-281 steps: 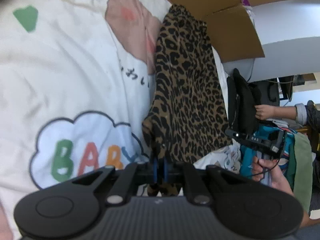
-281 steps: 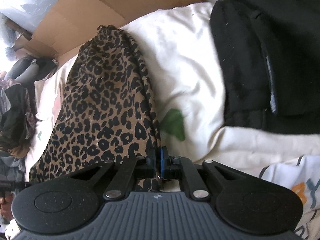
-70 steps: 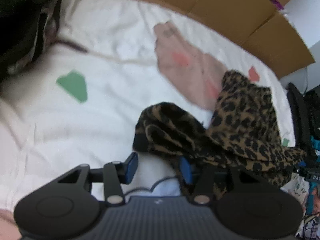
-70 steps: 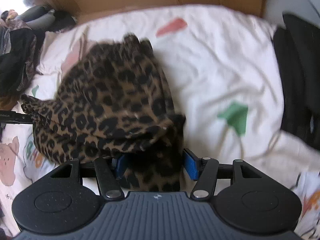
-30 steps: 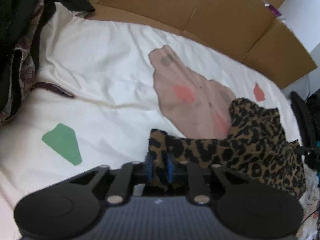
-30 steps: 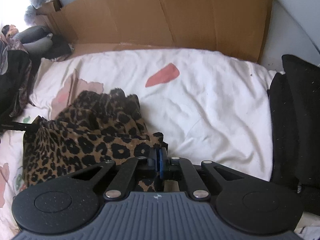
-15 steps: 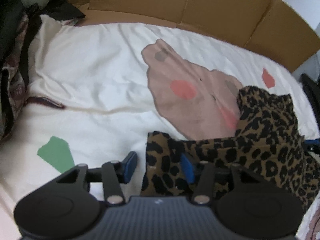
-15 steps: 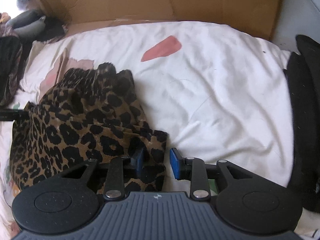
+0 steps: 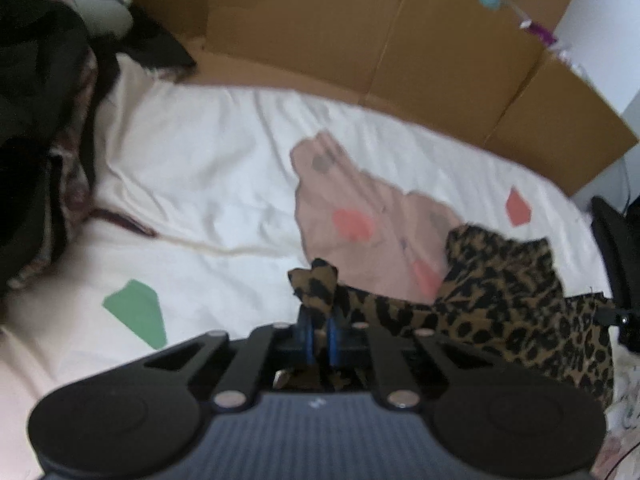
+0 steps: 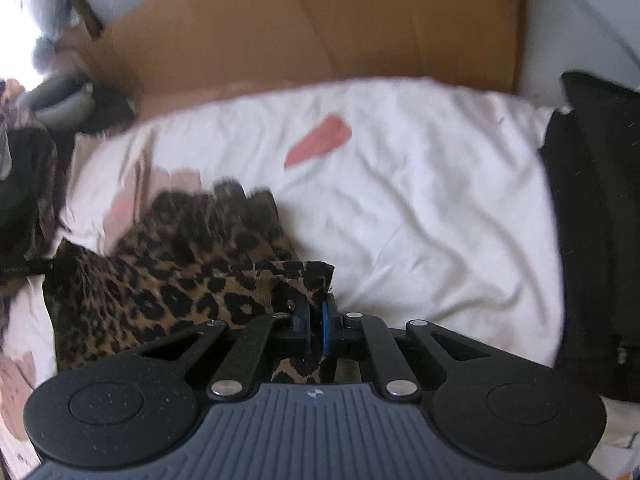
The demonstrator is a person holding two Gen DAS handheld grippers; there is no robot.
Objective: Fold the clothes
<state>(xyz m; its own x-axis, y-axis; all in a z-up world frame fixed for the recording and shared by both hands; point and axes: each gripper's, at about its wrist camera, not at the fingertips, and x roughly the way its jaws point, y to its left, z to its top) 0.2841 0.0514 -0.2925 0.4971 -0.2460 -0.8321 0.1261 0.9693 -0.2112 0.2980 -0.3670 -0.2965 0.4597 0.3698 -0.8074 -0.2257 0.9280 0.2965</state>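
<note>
Here, at the bottom centre of the left wrist view, the left gripper [image 9: 318, 334] has its jaws clenched on a corner of the leopard-print garment [image 9: 516, 308], and a small tuft of the cloth pokes up just above the blue pads. From that pinch the fabric trails toward the right of the frame, where the bulk of it lies bunched on the white bedsheet [image 9: 208, 168]. Beyond it sits a pink printed patch [image 9: 360, 208] on the sheet, with a green shape [image 9: 138, 312] at lower left. Dark clothing [image 9: 32, 120] is heaped at the left edge, and cardboard [image 9: 360, 40] runs across the top.

In the right wrist view, the right gripper [image 10: 316, 330] grasps another corner of the garment at the bottom centre; cloth hangs below the jaws and spreads to the left of the frame in a crumpled heap. Farther off, the sheet carries a red shape [image 10: 318, 140], a black item [image 10: 596, 220] fills the right edge, and cardboard stands along the top.
</note>
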